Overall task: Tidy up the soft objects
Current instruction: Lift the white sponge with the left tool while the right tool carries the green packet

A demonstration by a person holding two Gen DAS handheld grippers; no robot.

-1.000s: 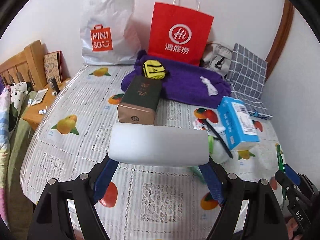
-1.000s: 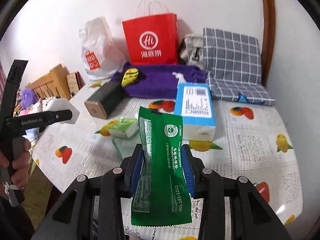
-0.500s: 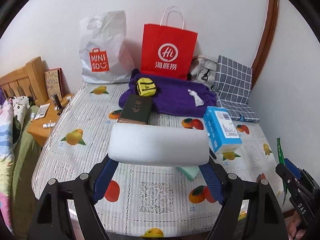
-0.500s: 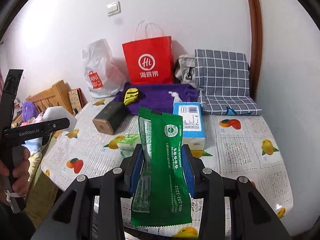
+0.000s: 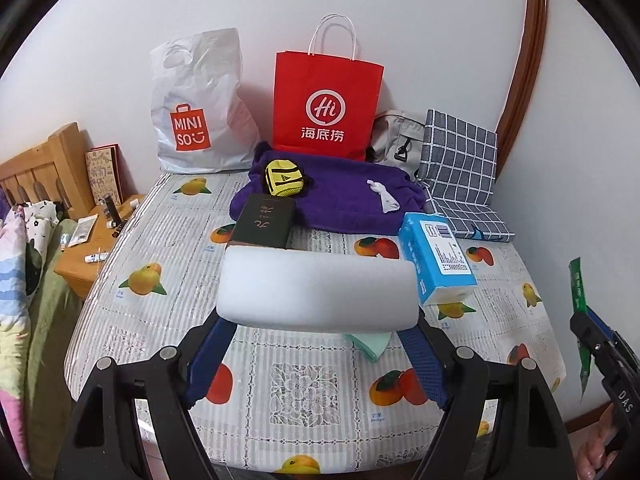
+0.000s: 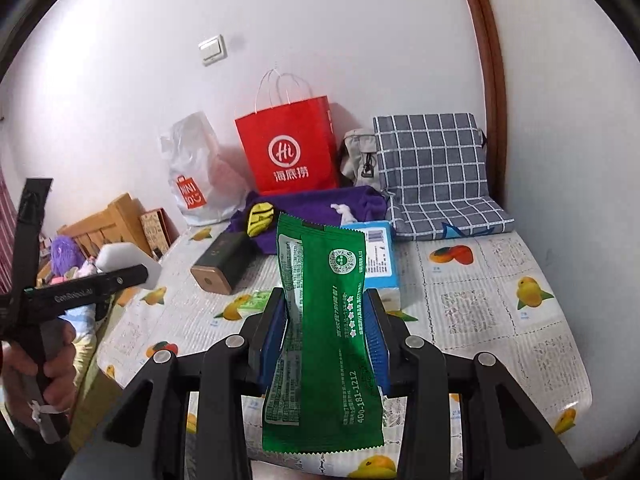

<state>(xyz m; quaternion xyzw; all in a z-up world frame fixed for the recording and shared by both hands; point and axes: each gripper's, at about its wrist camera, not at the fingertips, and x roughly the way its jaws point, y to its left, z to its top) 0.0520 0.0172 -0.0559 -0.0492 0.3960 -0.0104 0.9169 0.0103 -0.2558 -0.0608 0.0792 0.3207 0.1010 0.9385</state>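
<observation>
My left gripper (image 5: pixel 316 328) is shut on a white foam block (image 5: pixel 316 290), held crosswise above the near part of the table. The block also shows at the left of the right wrist view (image 6: pixel 128 258). My right gripper (image 6: pixel 326 316) is shut on a green foil packet (image 6: pixel 324 336), held upright above the near table edge. The packet shows at the right edge of the left wrist view (image 5: pixel 578 292). A blue tissue pack (image 5: pixel 438 262) and a small green pack (image 6: pixel 254 300) lie on the fruit-print tablecloth (image 5: pixel 168 240). A purple towel (image 5: pixel 340 200) lies at the back.
A dark box (image 5: pixel 264 220), a yellow pouch (image 5: pixel 282 178) and a white cloth scrap (image 5: pixel 384 196) sit by the towel. A red paper bag (image 5: pixel 326 108), a white Miniso bag (image 5: pixel 196 120), a grey bag (image 5: pixel 400 136) and a checked cushion (image 5: pixel 460 160) line the wall. A wooden nightstand (image 5: pixel 92 240) stands left.
Both grippers have pulled back and up from the table with their loads still held. The table objects look smaller and farther than a second ago.
</observation>
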